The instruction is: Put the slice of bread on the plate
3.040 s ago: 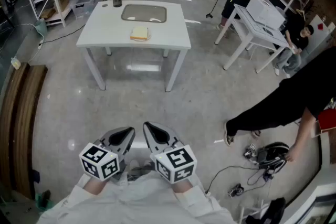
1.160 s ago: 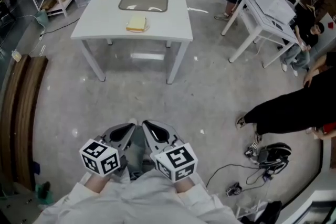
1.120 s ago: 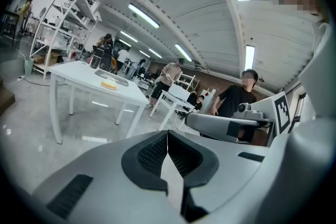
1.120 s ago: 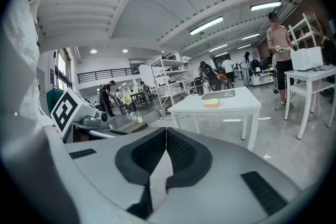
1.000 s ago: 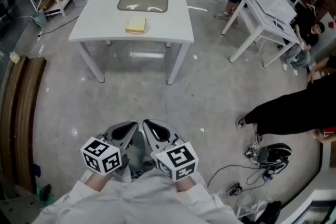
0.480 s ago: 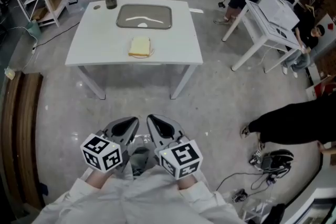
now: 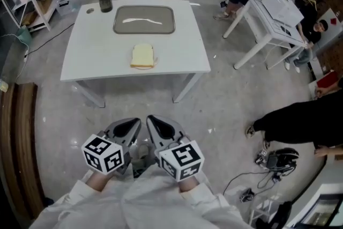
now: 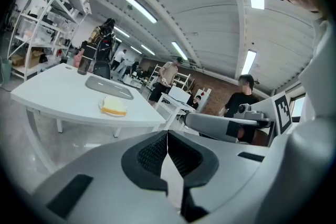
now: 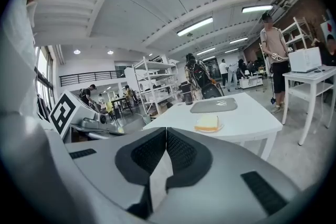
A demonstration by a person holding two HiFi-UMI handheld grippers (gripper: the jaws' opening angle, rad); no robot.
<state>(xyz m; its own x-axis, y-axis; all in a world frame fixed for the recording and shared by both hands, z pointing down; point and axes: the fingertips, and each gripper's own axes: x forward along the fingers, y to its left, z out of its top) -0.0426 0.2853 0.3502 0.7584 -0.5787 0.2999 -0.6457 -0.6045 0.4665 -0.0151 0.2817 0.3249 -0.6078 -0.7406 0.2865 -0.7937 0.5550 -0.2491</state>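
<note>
The tabletop (image 7: 86, 56) is white, smooth and matt. The tray (image 7: 143, 20) on it is dull grey with a faint sheen. The slice of bread (image 7: 142, 54) looks soft and pale, with a tan crust. The concrete floor (image 7: 225, 99) is polished and slightly glossy. The left tongs (image 7: 130, 125) and right tongs (image 7: 155, 123) have smooth grey plastic shells and black pads (image 8: 152, 152) with a fine mesh texture. The sleeves (image 7: 107, 206) are white cloth.

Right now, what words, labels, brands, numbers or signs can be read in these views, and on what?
No word or number is readable.
Left hand-held gripper and right hand-held gripper, marker cubes: black-and-white square codes, no letters.
Grey tray on the white table: a white curved mark, too small to read.
</note>
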